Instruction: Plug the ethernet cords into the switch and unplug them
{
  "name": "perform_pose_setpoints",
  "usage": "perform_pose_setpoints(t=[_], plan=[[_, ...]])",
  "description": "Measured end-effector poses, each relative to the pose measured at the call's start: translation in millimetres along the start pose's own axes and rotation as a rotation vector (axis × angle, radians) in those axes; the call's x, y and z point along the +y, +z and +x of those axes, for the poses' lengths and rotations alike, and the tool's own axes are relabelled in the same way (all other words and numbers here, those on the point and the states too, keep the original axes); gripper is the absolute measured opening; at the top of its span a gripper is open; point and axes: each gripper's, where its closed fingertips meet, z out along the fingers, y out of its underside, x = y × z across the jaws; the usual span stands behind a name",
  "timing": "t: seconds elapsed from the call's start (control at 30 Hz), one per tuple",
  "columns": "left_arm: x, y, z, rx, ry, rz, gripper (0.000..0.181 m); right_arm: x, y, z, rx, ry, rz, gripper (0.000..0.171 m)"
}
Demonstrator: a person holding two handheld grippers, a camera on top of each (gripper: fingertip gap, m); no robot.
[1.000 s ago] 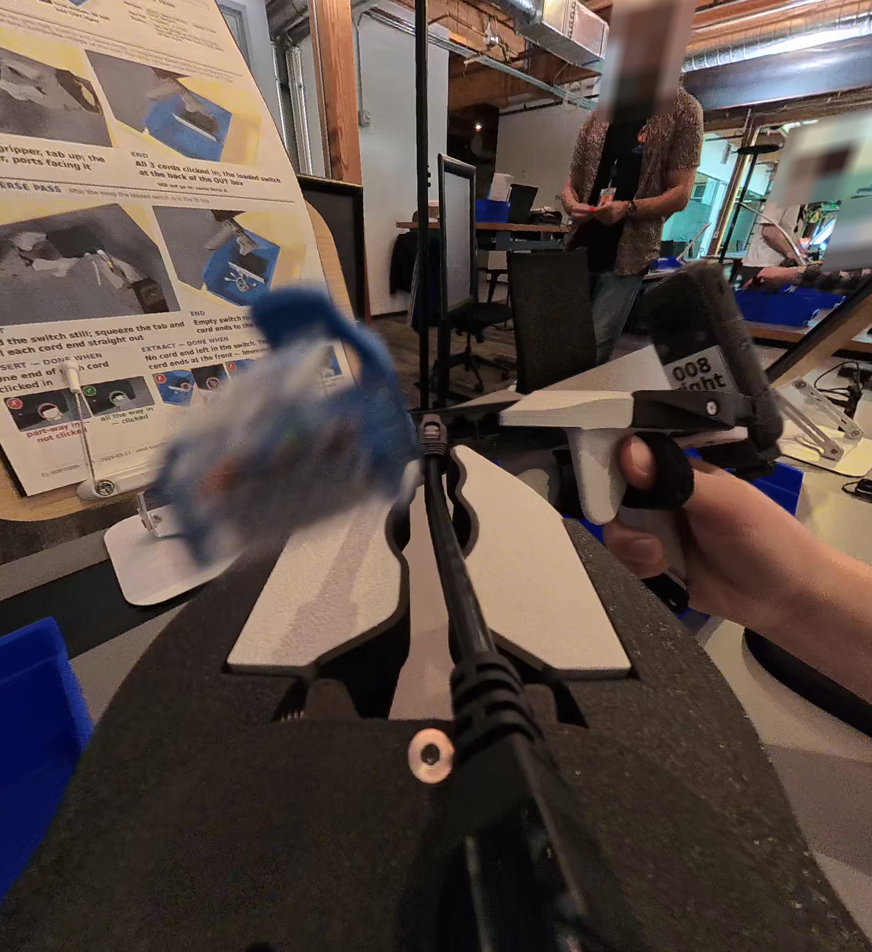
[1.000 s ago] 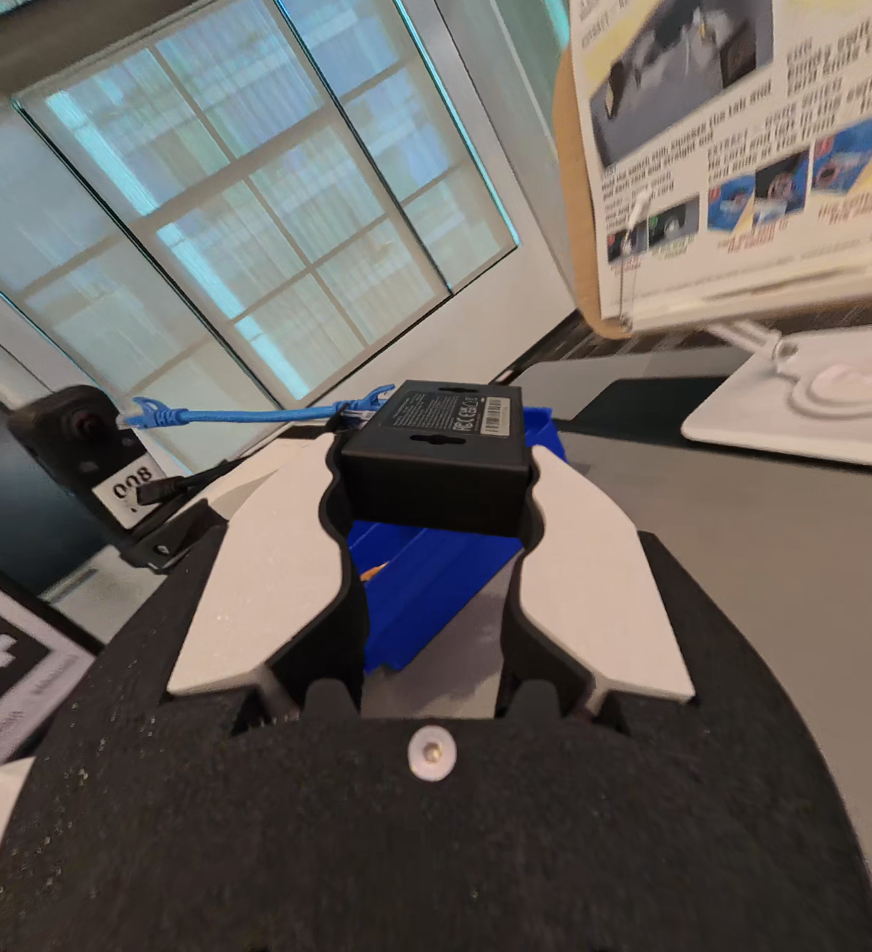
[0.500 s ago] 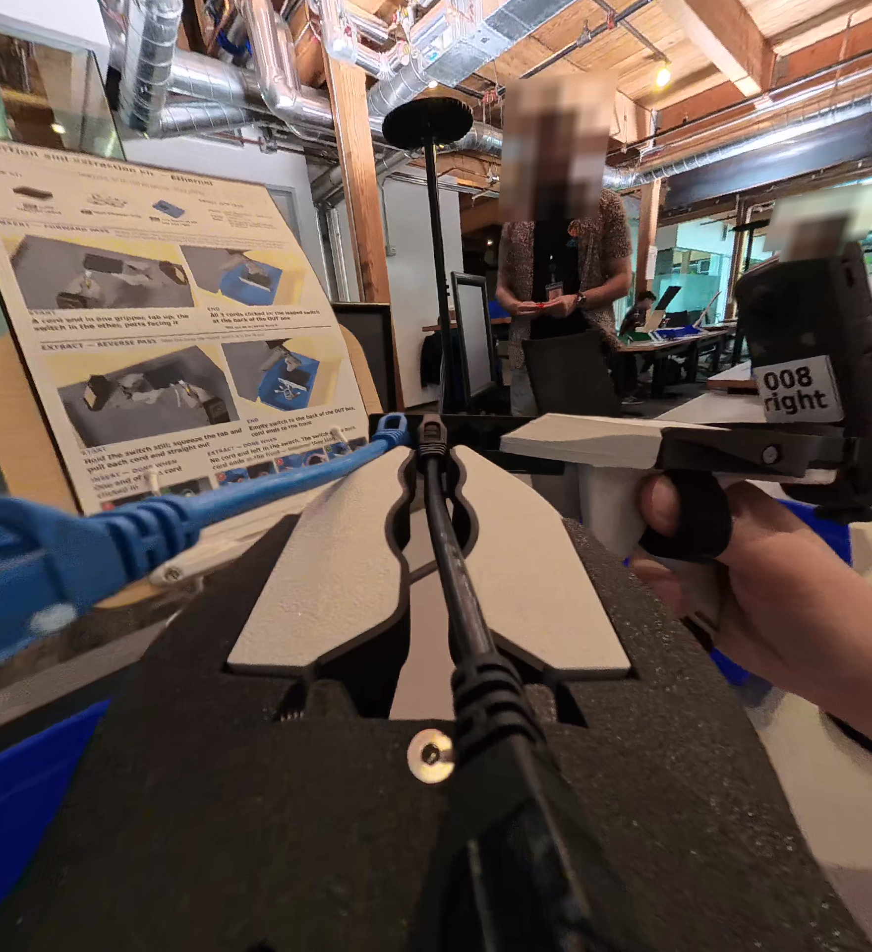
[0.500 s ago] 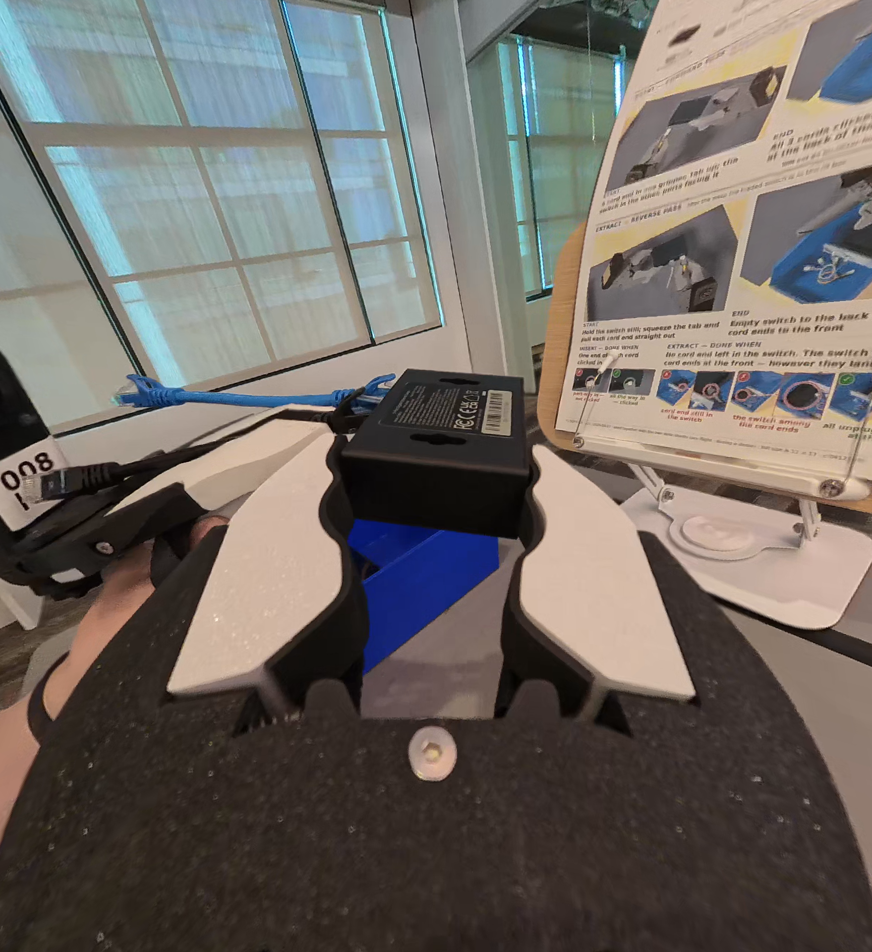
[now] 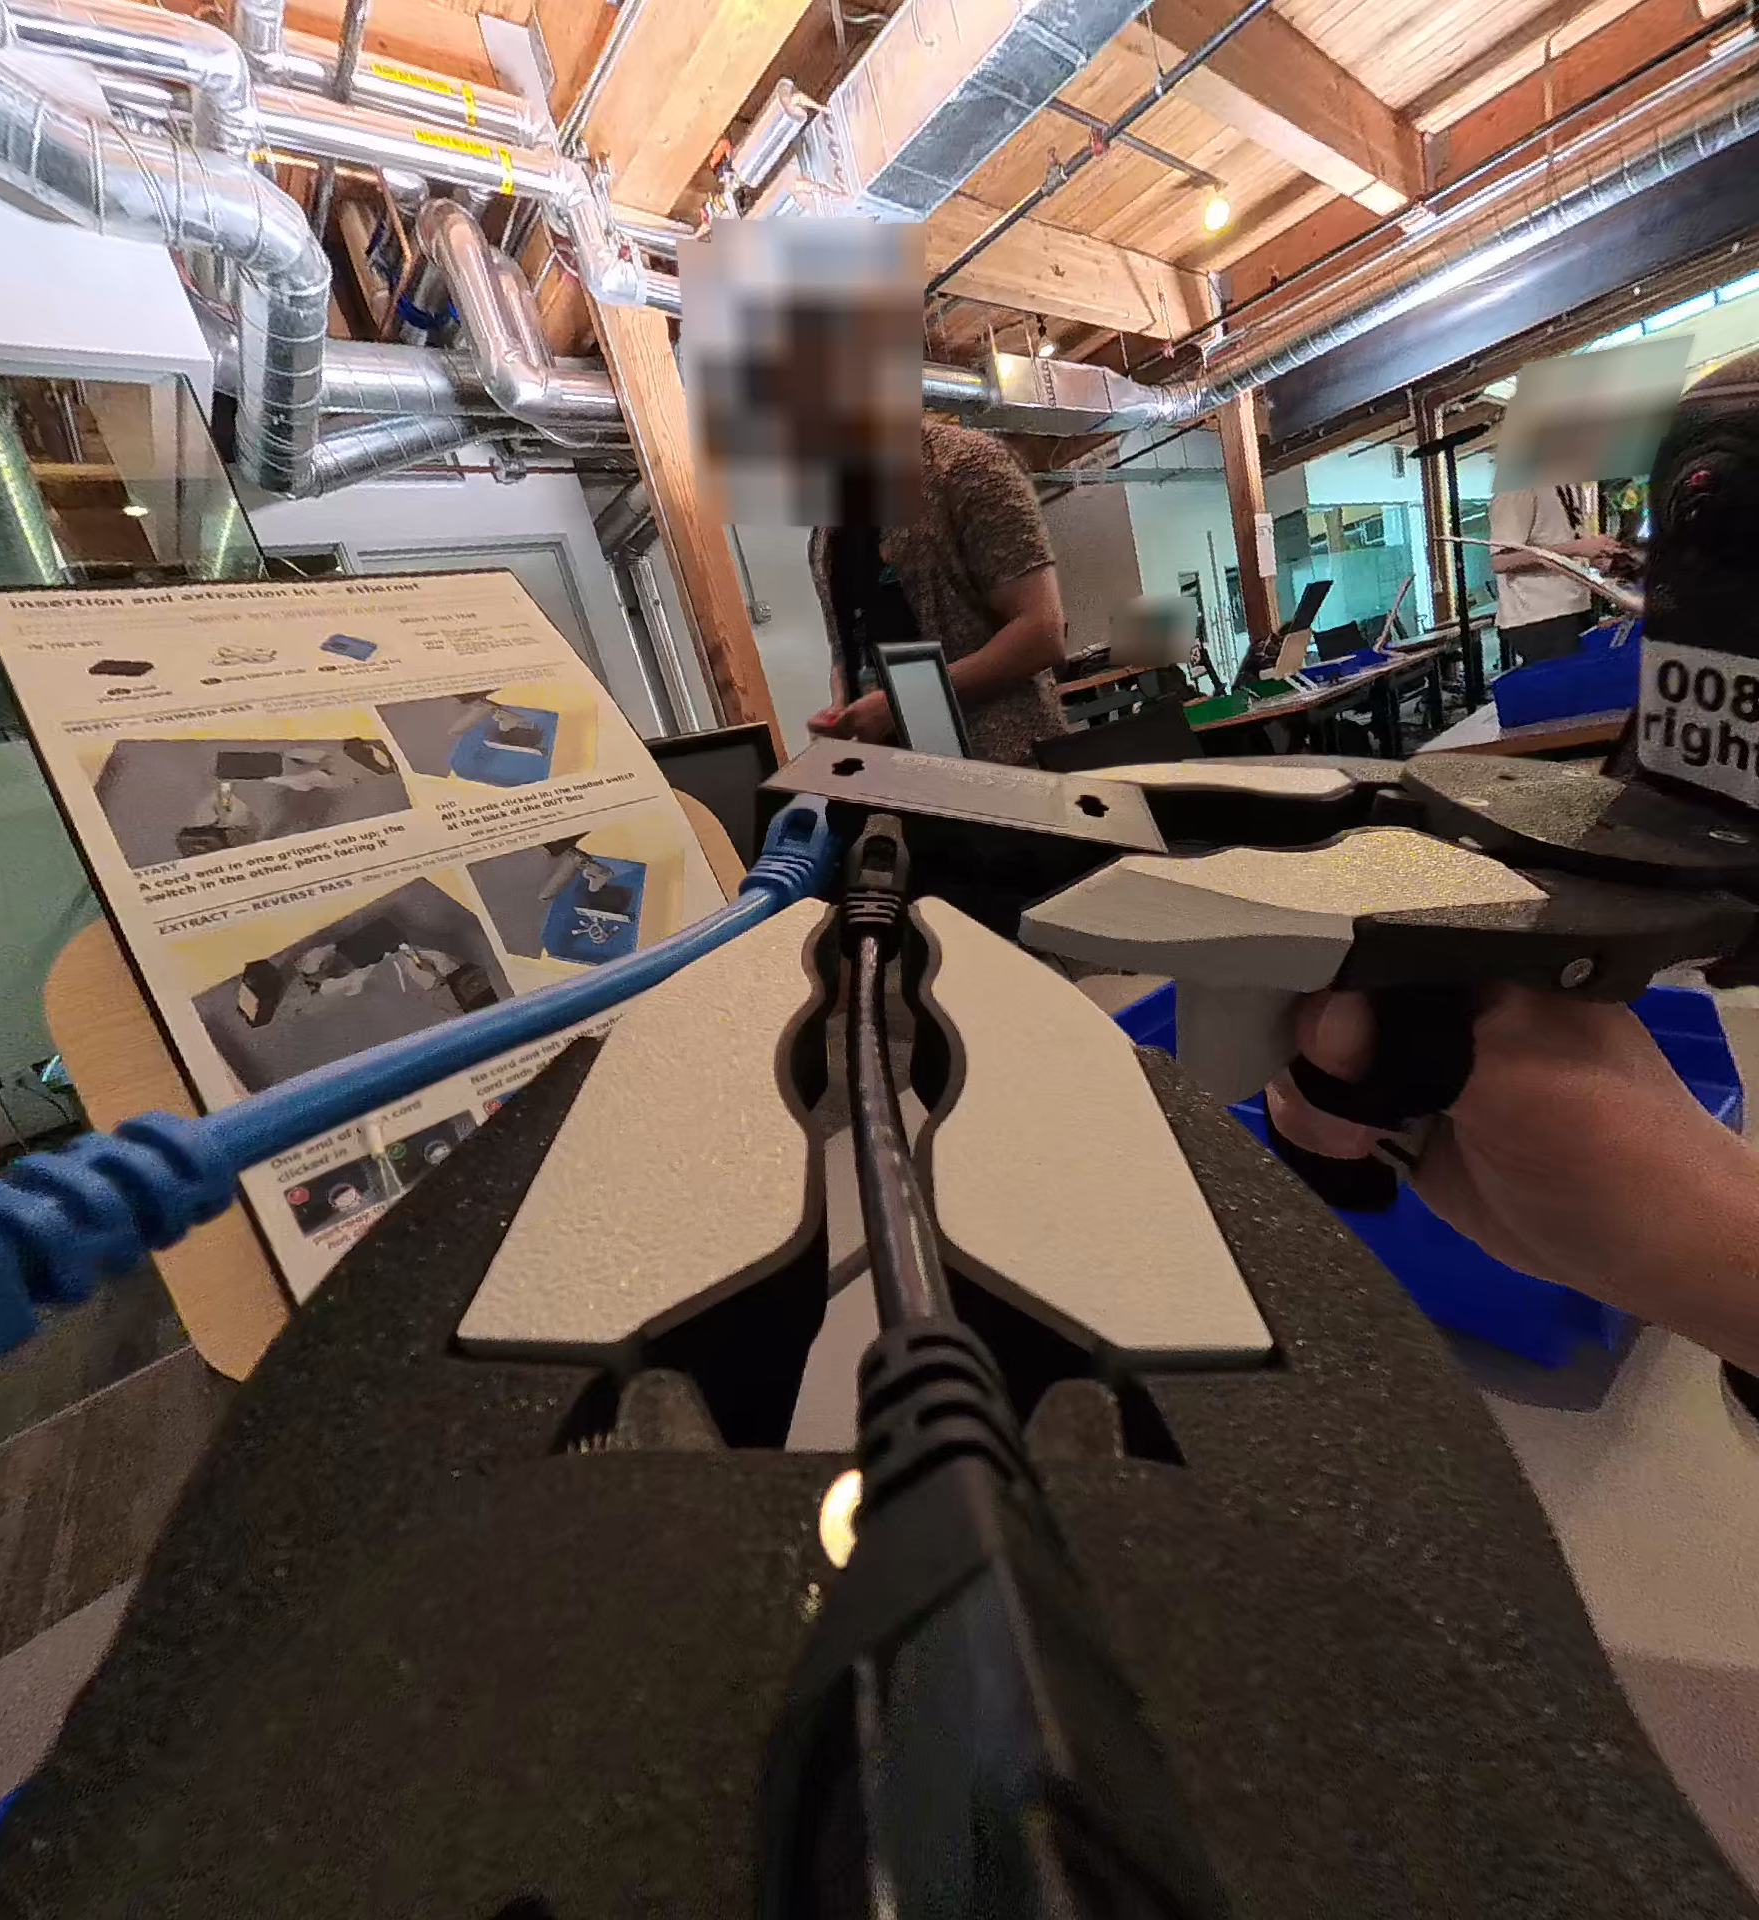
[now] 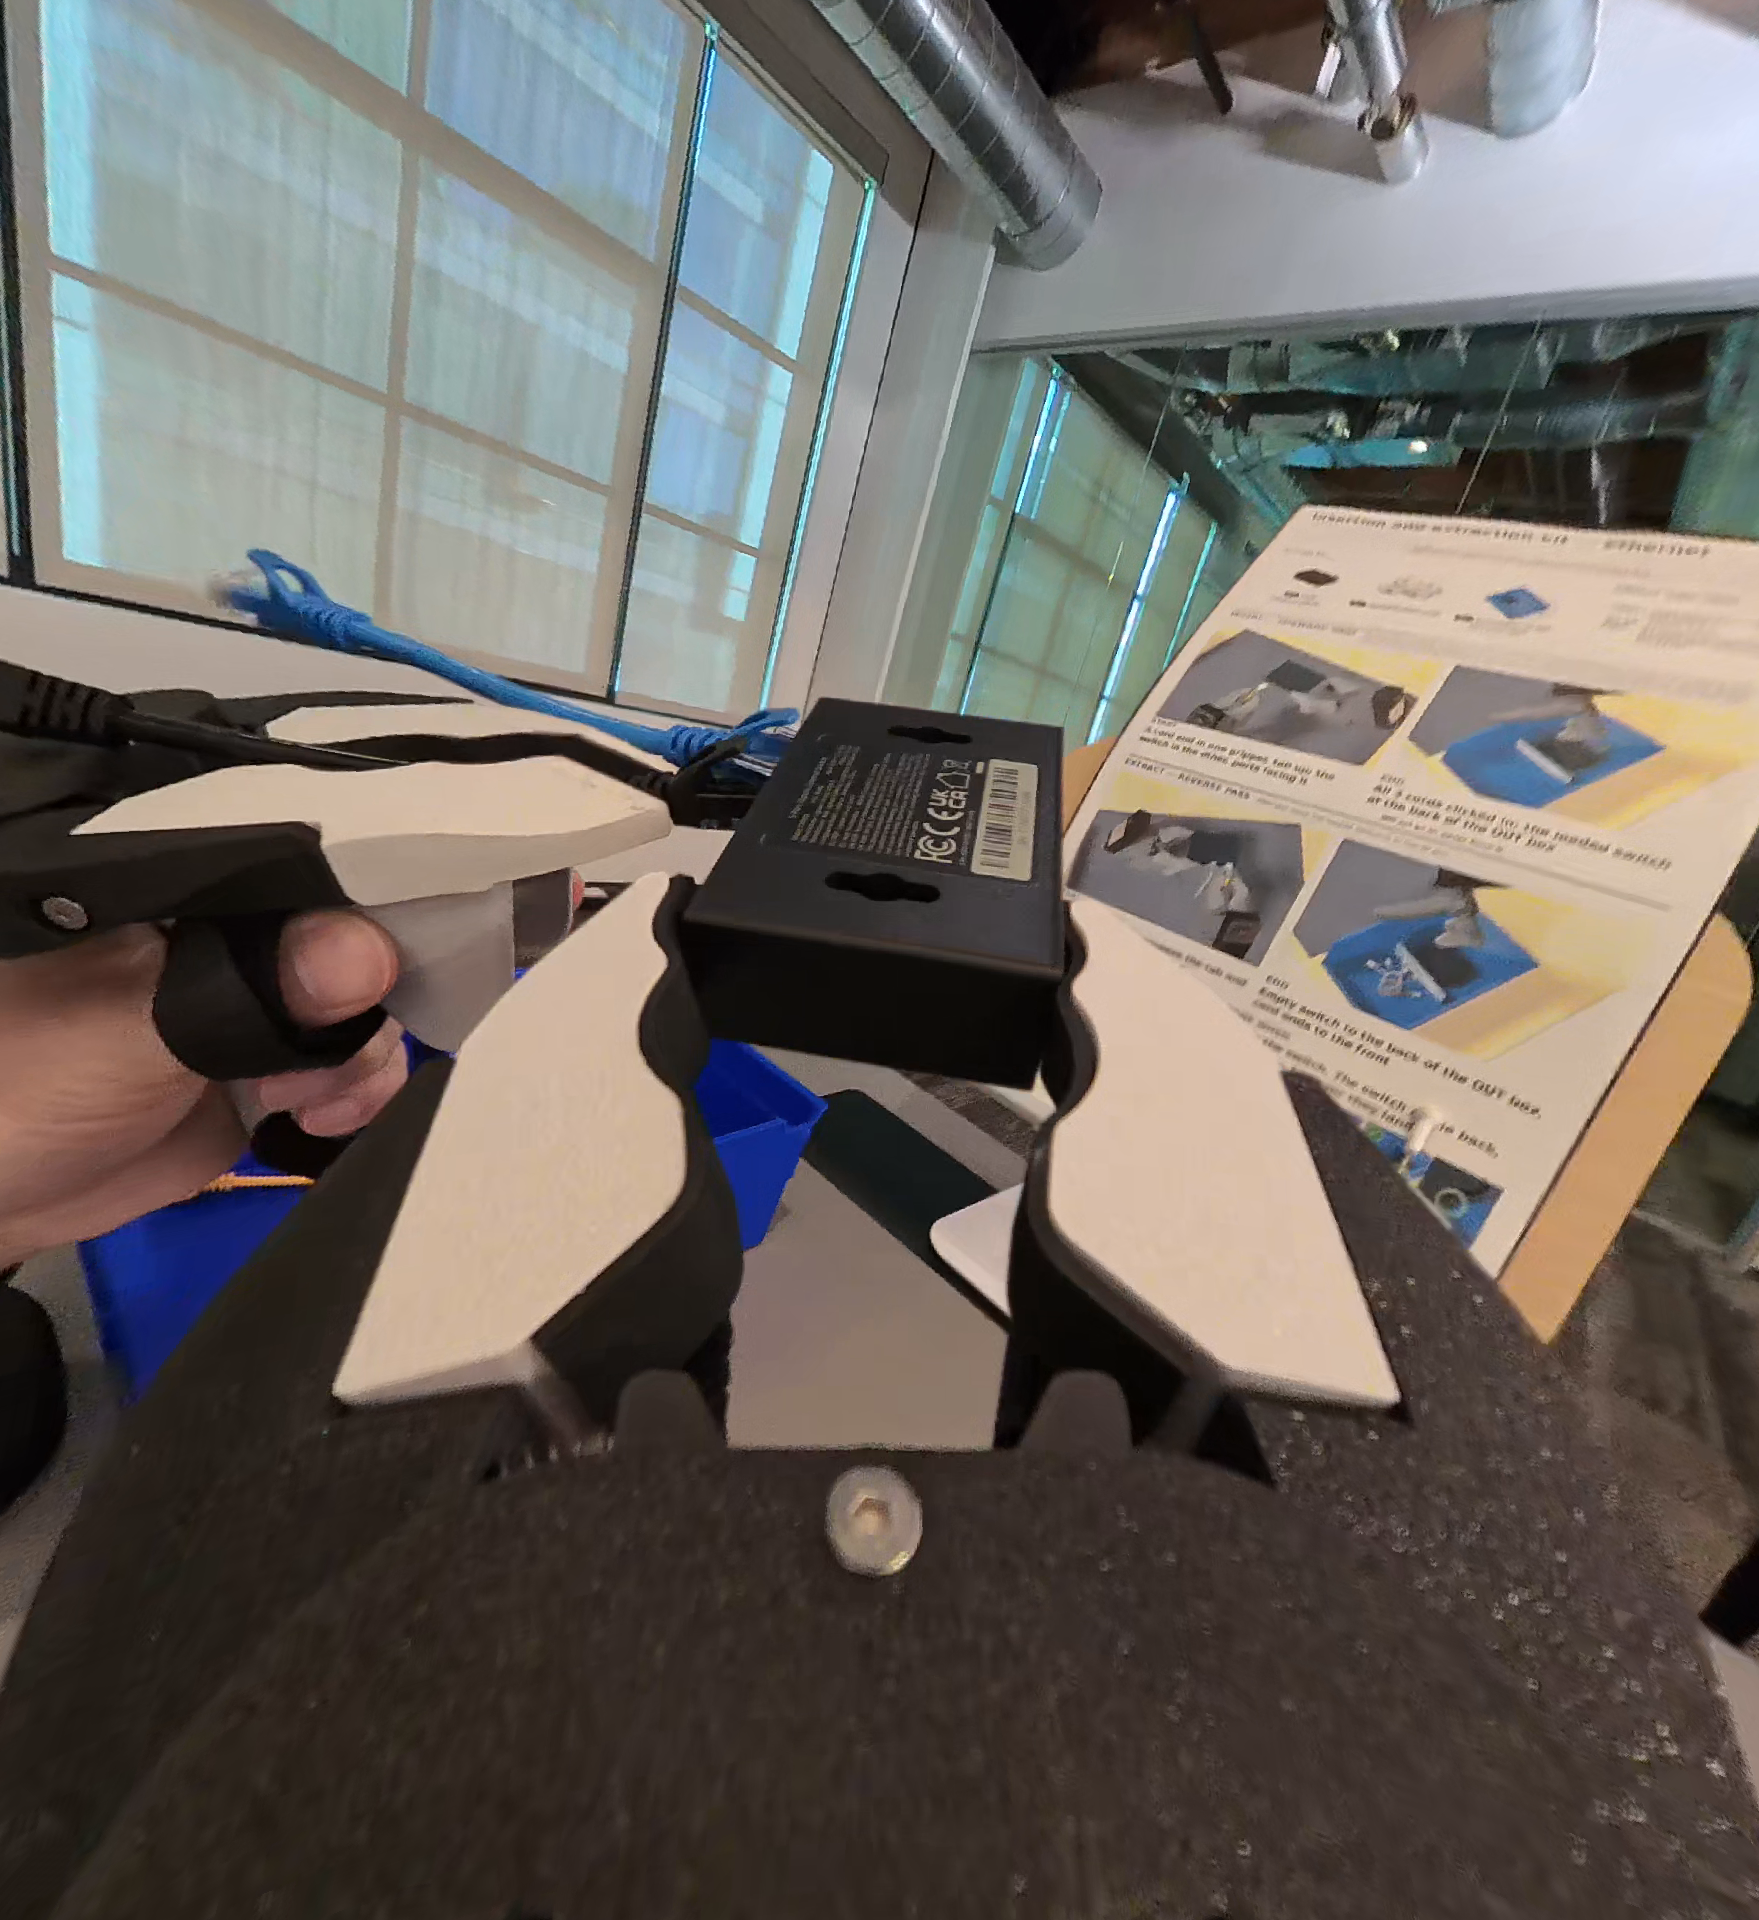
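Observation:
My left gripper (image 5: 867,914) is shut on a black ethernet cord (image 5: 880,1122). Its plug (image 5: 880,847) points at the port side of the black switch (image 5: 958,795) and sits right against it. I cannot tell whether it is seated. A blue cord (image 5: 542,1008) is plugged into the switch beside it, and its free end hangs to the left. My right gripper (image 6: 870,904) is shut on the switch (image 6: 896,821), label side up, held in the air. In the right wrist view the left gripper (image 6: 646,800) comes in from the left, and the blue cord (image 6: 439,665) trails away behind the switch.
An instruction board (image 5: 335,831) on a white stand is at the left; it also shows in the right wrist view (image 6: 1426,831). A blue bin (image 6: 750,1122) sits below the grippers on the grey table. A person (image 5: 958,603) stands behind. Windows are at the far side.
Both grippers have risen and tilted upward. The switch has come closer to the black plug. The blue cord swung and now stretches from the switch out to the left.

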Motion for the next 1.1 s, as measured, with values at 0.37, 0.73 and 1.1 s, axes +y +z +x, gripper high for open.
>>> perform_pose_setpoints(t=[0.37,0.73,1.1], plan=[[-4.9,-0.3,11.7,0.016,0.117,0.0,0.01,-4.8,-8.2,1.2,-0.098,-0.088,-0.001,0.063],[-8.3,-2.9,4.0,0.013,0.12,0.016,0.01,-7.3,-2.2,-0.8,-0.033,-0.16,-0.082,0.062],[-14.1,-4.0,10.7,0.023,0.123,0.034,0.01,-13.8,-7.6,-3.8,-0.066,-0.148,-0.012,0.063]])
